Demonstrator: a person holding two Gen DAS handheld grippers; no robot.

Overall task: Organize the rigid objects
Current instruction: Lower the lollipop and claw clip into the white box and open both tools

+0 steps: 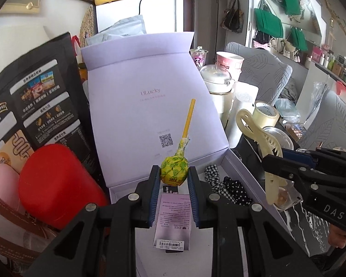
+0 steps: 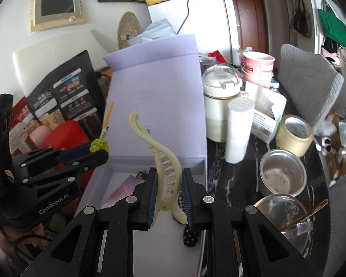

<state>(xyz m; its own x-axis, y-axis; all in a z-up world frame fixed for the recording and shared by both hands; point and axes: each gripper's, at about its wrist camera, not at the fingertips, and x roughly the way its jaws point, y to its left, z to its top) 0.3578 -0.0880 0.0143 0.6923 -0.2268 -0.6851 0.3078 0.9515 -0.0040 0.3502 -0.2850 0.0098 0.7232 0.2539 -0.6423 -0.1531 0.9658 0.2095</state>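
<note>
Your left gripper (image 1: 174,173) pinches a yellow-wrapped lollipop (image 1: 174,169) over the open lilac box (image 1: 240,168) — its raised lid reads "ULucky". Your right gripper (image 2: 167,185), marked "DAS", is clamped on a cream hair claw (image 2: 165,161) just right of it. A card (image 1: 173,221) inside reads "EYES".

Soft, even daylight fills both of my views, bright and without hard shadows. The white fridge (image 2: 210,23) and the pale lid of the lilac box (image 1: 150,97) look slightly washed out. Fisheye bending curves everything near the edges, and black vignette fills the corners. The far shelves are faintly blurred.
</note>
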